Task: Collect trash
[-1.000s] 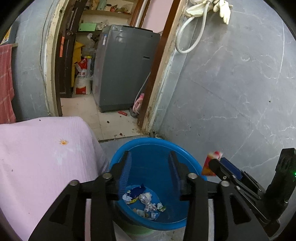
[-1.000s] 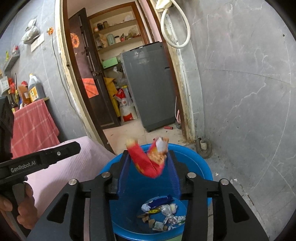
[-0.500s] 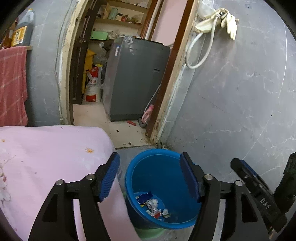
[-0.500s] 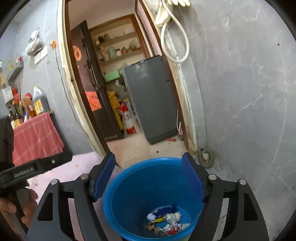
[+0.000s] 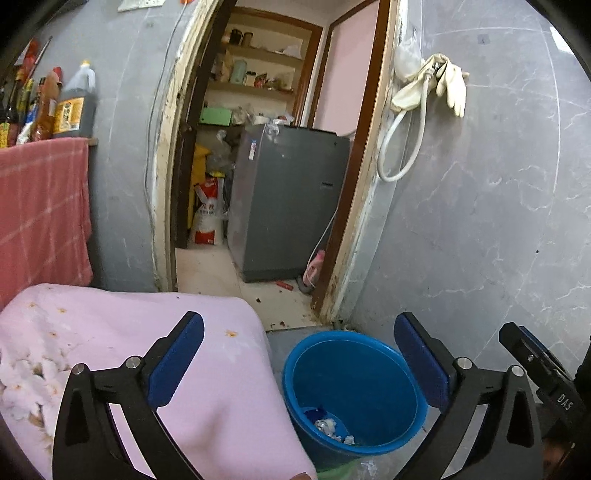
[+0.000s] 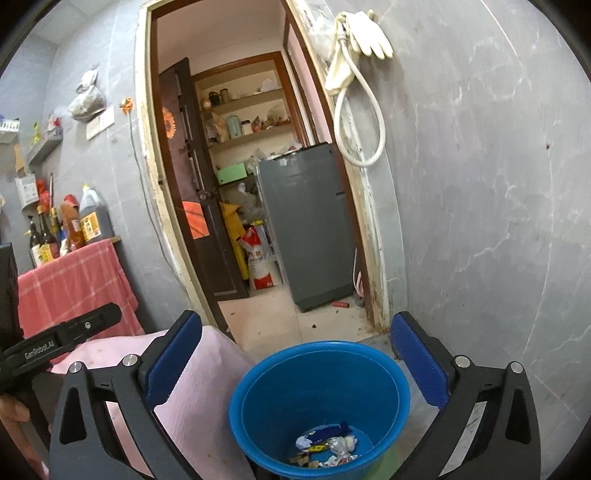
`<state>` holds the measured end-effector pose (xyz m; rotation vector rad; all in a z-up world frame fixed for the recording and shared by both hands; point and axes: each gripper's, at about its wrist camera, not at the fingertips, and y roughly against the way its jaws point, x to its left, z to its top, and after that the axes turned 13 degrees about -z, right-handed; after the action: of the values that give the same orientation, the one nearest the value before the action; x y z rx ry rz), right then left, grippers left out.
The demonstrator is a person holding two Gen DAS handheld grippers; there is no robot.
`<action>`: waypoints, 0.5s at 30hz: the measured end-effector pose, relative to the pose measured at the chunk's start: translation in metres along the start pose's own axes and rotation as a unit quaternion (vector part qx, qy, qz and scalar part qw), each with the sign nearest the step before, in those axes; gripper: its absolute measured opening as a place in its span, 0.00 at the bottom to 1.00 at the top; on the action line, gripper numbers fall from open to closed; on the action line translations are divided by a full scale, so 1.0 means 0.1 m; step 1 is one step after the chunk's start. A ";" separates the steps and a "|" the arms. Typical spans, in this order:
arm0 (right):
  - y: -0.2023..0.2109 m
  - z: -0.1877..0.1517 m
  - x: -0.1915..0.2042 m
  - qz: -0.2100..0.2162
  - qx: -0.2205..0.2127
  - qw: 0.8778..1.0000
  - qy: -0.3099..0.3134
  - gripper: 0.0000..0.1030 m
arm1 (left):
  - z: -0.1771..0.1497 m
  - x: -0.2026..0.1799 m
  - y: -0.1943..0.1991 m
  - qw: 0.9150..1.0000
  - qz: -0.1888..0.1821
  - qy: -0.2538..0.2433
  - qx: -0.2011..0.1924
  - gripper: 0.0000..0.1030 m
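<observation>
Blue bucket (image 6: 318, 406) stands on the floor, wrappers (image 6: 327, 448) lying at its bottom. Pink-covered table edge (image 5: 236, 387) sits just beside its left rim; grey wall (image 6: 480, 240) near on the right. Left gripper (image 5: 299, 360) and right gripper (image 6: 295, 354): jaws opening wide, nothing between them.

Both tongs (image 5: 295, 363) (image 6: 295, 363): black frames w/ silver screws, blue pads, white "GenRobot.AI" lettering.

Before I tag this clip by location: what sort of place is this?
Most likely a lived-in home, in a kitchen or utility corner. Cooking-oil and sauce bottles stand over a red checked cloth, a doorway opens onto a grey washing machine below pantry shelves, and rubber gloves hang on the wall.
</observation>
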<state>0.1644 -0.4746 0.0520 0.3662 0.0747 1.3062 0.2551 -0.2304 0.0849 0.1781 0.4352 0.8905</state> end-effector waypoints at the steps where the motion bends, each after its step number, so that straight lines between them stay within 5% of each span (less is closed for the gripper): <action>1: 0.06 0.01 0.01 0.000 -0.003 1.000 0.002 1.00 | 0.00 0.00 0.05 1.000 0.000 0.000 -0.002 0.98; 15: 0.92 0.01 0.21 0.002 -0.042 0.999 0.021 1.00 | -0.21 -0.17 0.92 0.999 0.009 -0.034 -0.039 0.98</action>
<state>0.0845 -0.4349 0.0842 0.2669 0.0542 1.3167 0.1716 -0.1871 0.1007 0.1406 0.3353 0.9148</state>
